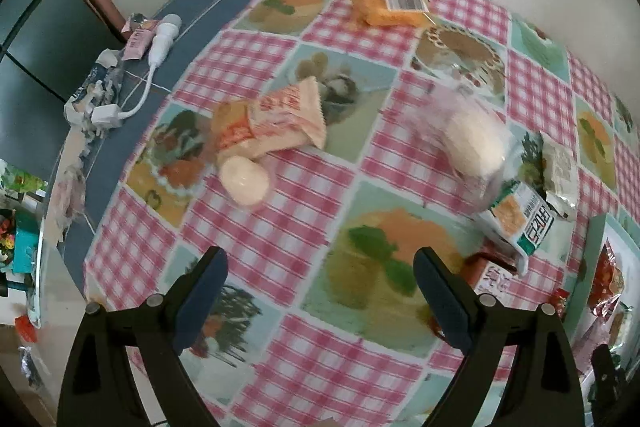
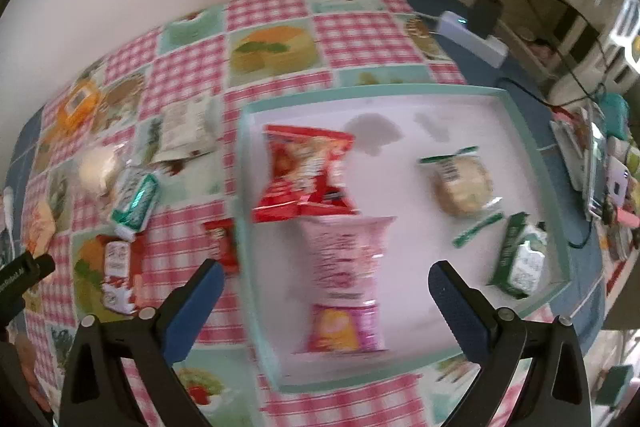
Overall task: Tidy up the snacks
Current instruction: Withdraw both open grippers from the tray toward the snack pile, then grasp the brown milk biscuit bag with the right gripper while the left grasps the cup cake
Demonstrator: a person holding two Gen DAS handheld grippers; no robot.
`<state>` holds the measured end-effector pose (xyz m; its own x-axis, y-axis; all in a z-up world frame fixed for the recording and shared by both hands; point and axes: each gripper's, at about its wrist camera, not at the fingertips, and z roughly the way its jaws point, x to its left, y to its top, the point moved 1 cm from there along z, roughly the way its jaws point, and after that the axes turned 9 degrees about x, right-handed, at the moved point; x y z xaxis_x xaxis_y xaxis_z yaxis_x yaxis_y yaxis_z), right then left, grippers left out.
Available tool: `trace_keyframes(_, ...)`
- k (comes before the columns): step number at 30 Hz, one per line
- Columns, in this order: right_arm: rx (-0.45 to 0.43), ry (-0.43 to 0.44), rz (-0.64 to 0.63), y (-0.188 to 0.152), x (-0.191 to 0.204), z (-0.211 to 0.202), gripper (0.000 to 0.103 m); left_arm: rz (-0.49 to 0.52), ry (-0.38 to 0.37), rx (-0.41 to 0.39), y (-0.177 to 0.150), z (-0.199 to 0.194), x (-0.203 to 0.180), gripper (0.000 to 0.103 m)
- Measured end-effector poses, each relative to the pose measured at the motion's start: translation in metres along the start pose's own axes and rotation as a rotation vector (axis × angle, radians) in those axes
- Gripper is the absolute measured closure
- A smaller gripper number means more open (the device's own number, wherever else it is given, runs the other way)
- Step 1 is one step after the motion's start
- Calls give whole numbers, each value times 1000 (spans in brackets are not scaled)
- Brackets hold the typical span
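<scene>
My left gripper [image 1: 320,291] is open and empty above the checked tablecloth. Ahead of it lie a peach wrapper [image 1: 280,119], a pale round bun [image 1: 244,179], a clear-wrapped bun [image 1: 472,143], an orange pack [image 1: 390,5] and a green-white pack [image 1: 520,221]. My right gripper [image 2: 324,291] is open and empty over a white tray with a mint rim [image 2: 532,131]. In the tray lie a pink packet [image 2: 344,279], a red packet [image 2: 306,175], a wrapped cookie [image 2: 464,185] and a green-white pack [image 2: 520,259].
A white cable and adapter [image 1: 160,43] and torn wrappers lie at the table's left edge. A power strip [image 2: 472,35] and clutter sit right of the tray. Small red packs [image 2: 118,267] and a green pack [image 2: 134,203] lie left of the tray.
</scene>
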<state>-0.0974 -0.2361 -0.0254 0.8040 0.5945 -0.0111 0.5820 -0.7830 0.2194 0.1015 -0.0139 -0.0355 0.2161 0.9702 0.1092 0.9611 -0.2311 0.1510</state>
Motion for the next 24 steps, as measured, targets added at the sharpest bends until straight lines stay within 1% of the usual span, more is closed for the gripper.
trace_keyframes(5,13,46,6,-4,20,0,0,-35,4,-15,5,-3,24,9)
trace_keyframes(11,19,93,-10,-8,47,2,0,-105,0,2,12,4,55,9)
trace_keyframes(17,38,120,-32,-11,72,8,0,-136,-10,12,16,10,73,9)
trace_keyframes(24,64,129,-38,-11,93,19,0,-165,-34,17,22,15,97,9)
